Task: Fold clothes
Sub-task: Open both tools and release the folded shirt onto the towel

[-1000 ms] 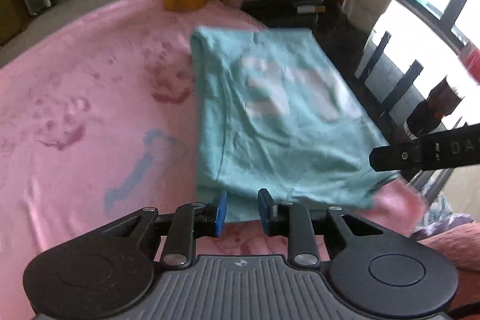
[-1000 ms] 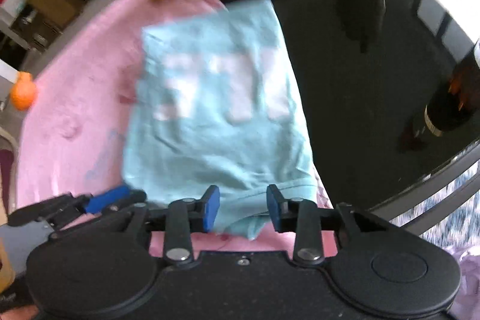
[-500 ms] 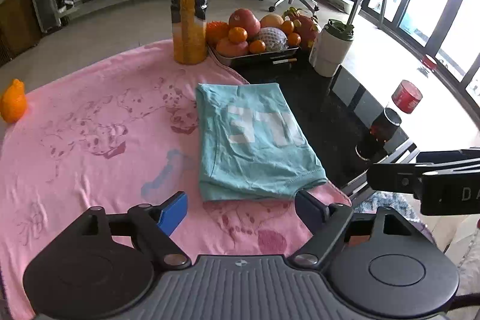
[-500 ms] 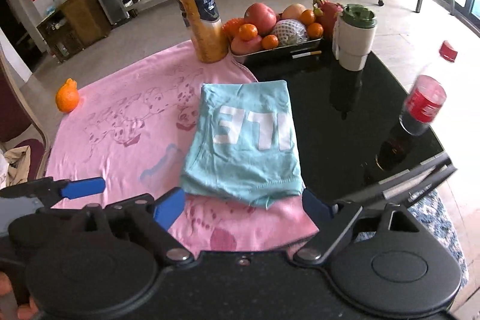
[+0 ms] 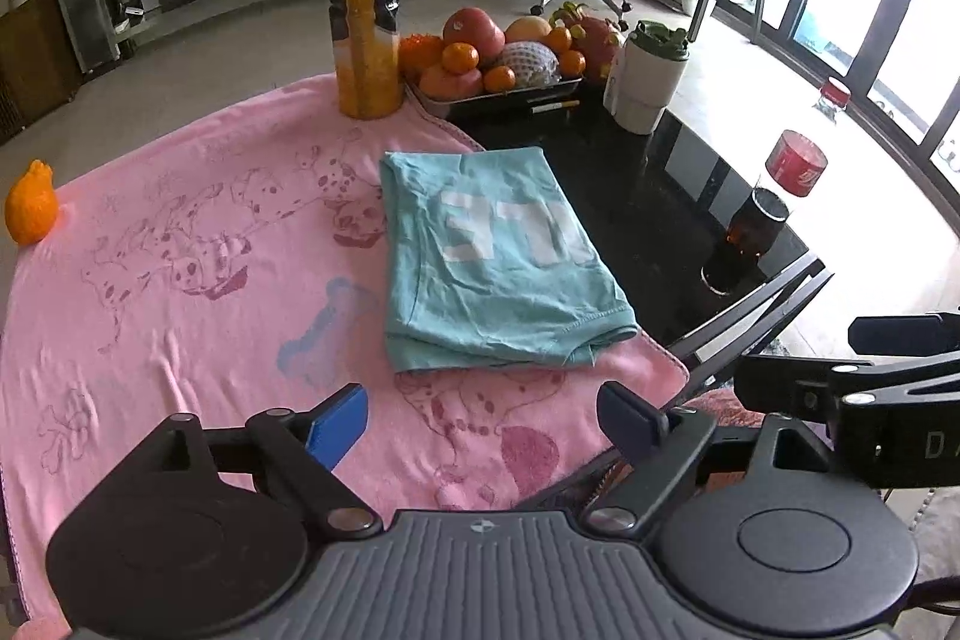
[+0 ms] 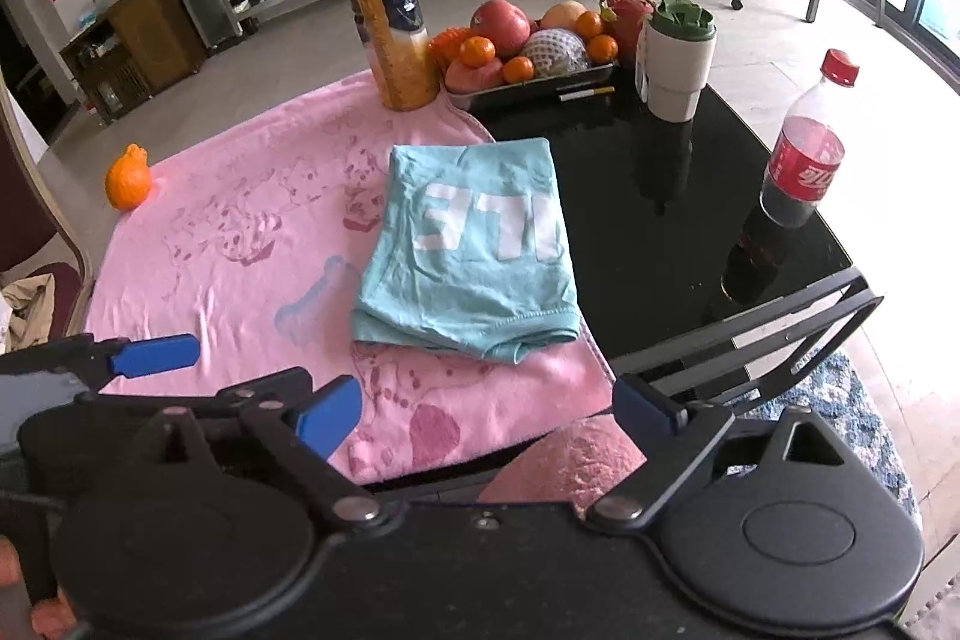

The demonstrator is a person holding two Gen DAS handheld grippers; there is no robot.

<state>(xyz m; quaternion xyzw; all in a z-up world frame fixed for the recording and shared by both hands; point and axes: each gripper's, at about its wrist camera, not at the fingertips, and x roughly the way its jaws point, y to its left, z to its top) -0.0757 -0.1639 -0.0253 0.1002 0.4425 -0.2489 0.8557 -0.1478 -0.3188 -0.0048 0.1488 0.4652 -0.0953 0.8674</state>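
A folded teal T-shirt (image 5: pixel 498 250) (image 6: pixel 474 244) with white letters lies flat on a pink towel (image 5: pixel 180 268) (image 6: pixel 240 244), partly over the black table top. My left gripper (image 5: pixel 483 418) hangs open above the towel's near edge, well short of the shirt, holding nothing. My right gripper (image 6: pixel 486 415) is open too, pulled back above the near edge with nothing between its fingers. The right gripper's body shows at the right edge of the left wrist view, and a left blue fingertip (image 6: pixel 153 355) shows at the left of the right wrist view.
At the back stand an orange juice bottle (image 5: pixel 363 22), a fruit tray (image 5: pixel 498 64) and a white cup (image 5: pixel 648 76). A cola bottle (image 6: pixel 804 160) stands on the black glass table (image 6: pixel 660 196) at right. An orange toy (image 6: pixel 127 181) sits on the towel's left edge.
Both grippers opened, let go of the shirt's near hem and drew back and upward. The shirt now lies folded on the towel.
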